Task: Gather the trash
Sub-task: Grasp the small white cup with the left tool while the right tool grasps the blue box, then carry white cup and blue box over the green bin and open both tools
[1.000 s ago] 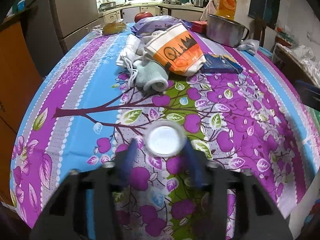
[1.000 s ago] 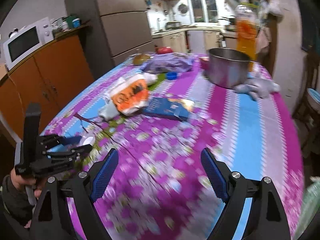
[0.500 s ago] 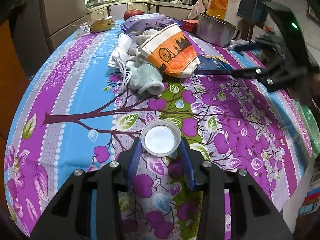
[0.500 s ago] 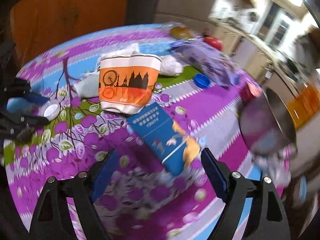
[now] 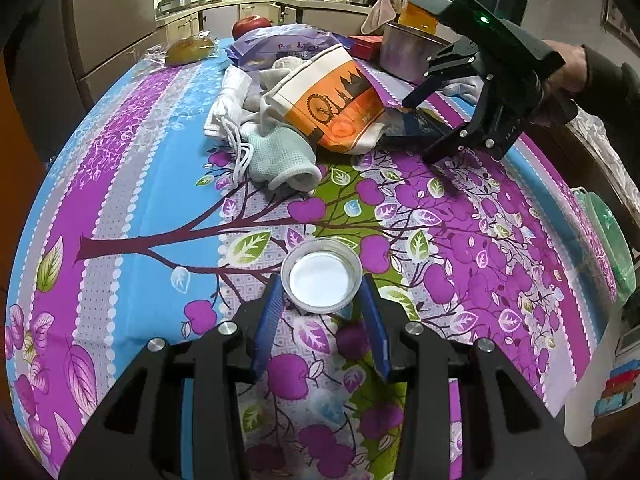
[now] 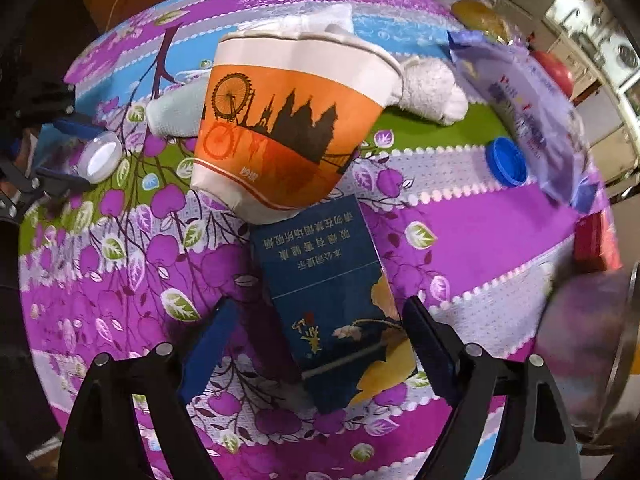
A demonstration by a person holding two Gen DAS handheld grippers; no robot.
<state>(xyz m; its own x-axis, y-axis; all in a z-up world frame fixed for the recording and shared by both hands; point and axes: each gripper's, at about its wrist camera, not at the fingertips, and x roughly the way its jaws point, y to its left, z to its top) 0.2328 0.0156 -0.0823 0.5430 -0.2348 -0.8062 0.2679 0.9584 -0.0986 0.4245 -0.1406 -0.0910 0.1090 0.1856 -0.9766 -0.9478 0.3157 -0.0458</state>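
Observation:
My left gripper (image 5: 322, 304) is shut on a small clear plastic cup (image 5: 322, 280) with a white bottom, just above the flowered tablecloth (image 5: 140, 184); the same cup (image 6: 100, 156) shows at the left of the right wrist view. My right gripper (image 6: 320, 308) points down over a dark blue carton (image 6: 320, 280) that lies flat. Its jaws are wide and closing, one on each side of the carton, pads not touching it. A crushed orange-and-white paper cup (image 6: 288, 120) lies on the carton's far end. From the left wrist view the right gripper (image 5: 416, 130) hides most of the carton.
Pale cloths (image 5: 280, 156) lie bunched beside the paper cup (image 5: 336, 100). Behind are a purple plastic bag (image 6: 520, 112), a blue bottle cap (image 6: 506, 160), a steel pot (image 5: 404, 56), a red box (image 5: 364, 46), an apple (image 5: 252, 24) and a juice bottle (image 5: 420, 4).
My right gripper swept in over the table, rolled and tipped downward, and now straddles the blue carton. The left gripper has kept its hold on the small cup and barely moved.

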